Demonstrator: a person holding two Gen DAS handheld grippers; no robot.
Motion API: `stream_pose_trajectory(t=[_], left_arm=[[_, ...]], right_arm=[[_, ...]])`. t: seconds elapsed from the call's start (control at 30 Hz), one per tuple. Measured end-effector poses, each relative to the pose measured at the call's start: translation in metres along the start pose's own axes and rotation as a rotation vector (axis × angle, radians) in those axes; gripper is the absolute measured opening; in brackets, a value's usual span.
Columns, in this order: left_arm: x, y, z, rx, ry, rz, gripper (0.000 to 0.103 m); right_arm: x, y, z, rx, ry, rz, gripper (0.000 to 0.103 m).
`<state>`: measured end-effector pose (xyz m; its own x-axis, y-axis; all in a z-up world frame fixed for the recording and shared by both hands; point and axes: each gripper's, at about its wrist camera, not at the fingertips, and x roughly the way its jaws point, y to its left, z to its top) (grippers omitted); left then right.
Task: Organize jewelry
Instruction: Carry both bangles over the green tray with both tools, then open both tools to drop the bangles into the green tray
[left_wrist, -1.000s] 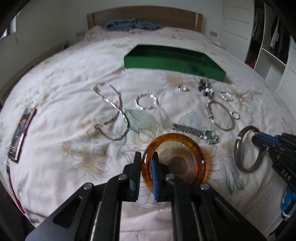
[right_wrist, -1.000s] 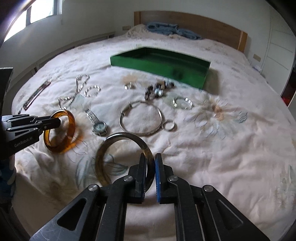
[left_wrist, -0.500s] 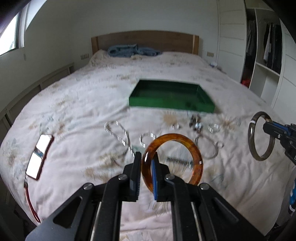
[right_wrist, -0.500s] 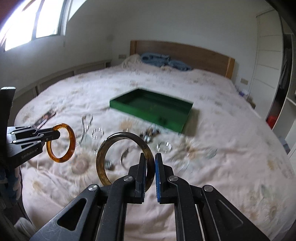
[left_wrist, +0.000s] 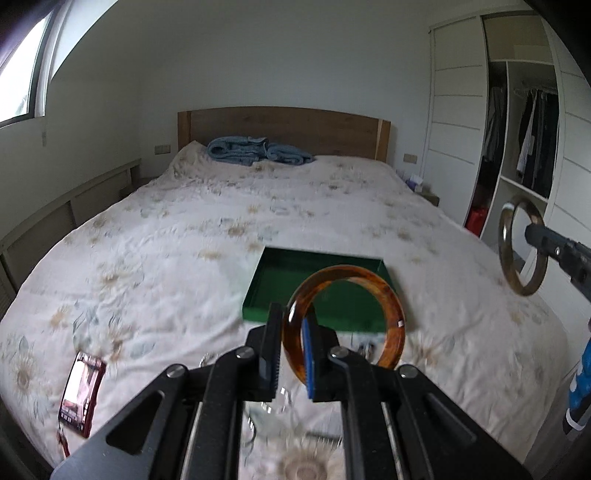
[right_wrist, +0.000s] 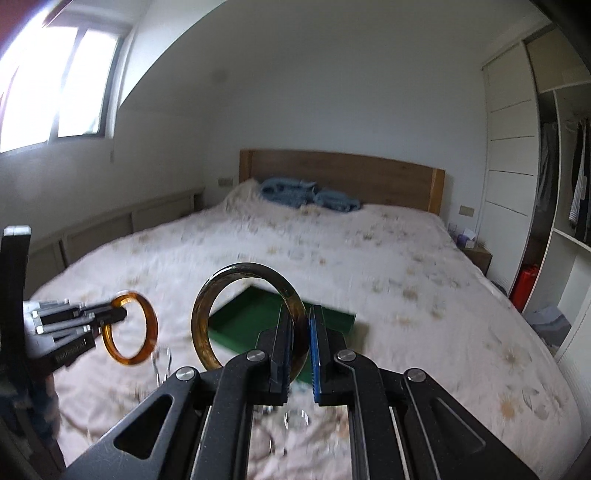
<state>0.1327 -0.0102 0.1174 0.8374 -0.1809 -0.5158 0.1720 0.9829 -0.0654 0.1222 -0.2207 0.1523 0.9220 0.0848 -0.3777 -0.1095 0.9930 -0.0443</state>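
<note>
The left gripper (left_wrist: 290, 356) is pinching the rim of an amber bangle (left_wrist: 391, 317), holding it upright in the air so the ring's opening is facing the camera. The right gripper (right_wrist: 297, 354) is likewise clamping a darker olive bangle (right_wrist: 207, 314) on edge. The open green tray (left_wrist: 258, 295) is lying ahead of and below both tools on the floral bedspread (left_wrist: 184, 236), its long side running across the bed. Seen through the amber ring, the tray is sitting almost straight in front of the left gripper, so that hand looks the nearer; the right one is aiming at the tray's near corner. More jewelry is lying blurred beneath the grippers.
</note>
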Motion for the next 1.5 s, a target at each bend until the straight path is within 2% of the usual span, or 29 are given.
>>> stream_pose_trajectory(t=[0.2, 0.37, 0.63, 0.83, 1.0, 1.2, 1.47, 1.5], left_arm=[[0.042, 0.005, 0.041, -0.042, 0.011, -0.002, 0.009], [0.108, 0.009, 0.051, -0.059, 0.065, 0.009, 0.009], [0.219, 0.011, 0.028, -0.096, 0.156, 0.009, 0.009], [0.280, 0.005, 0.007, -0.097, 0.218, 0.004, 0.009], [0.313, 0.000, -0.009, -0.105, 0.281, 0.005, 0.009], [0.337, 0.001, -0.027, -0.121, 0.377, 0.033, 0.009], [0.342, 0.004, -0.030, -0.128, 0.407, 0.061, 0.010], [0.343, 0.003, -0.030, -0.122, 0.409, 0.074, 0.011]], right_arm=[[0.035, -0.020, 0.040, 0.038, -0.035, -0.030, 0.008], [0.089, -0.033, 0.039, 0.054, 0.004, -0.032, 0.008], [0.201, -0.054, -0.020, 0.119, 0.131, 0.010, 0.008], [0.260, -0.055, -0.062, 0.163, 0.205, 0.022, 0.008], [0.299, -0.046, -0.090, 0.154, 0.306, 0.033, 0.008], [0.319, -0.042, -0.118, 0.154, 0.414, 0.035, 0.008], [0.328, -0.043, -0.132, 0.138, 0.499, -0.001, 0.009], [0.329, -0.042, -0.132, 0.131, 0.506, -0.004, 0.011]])
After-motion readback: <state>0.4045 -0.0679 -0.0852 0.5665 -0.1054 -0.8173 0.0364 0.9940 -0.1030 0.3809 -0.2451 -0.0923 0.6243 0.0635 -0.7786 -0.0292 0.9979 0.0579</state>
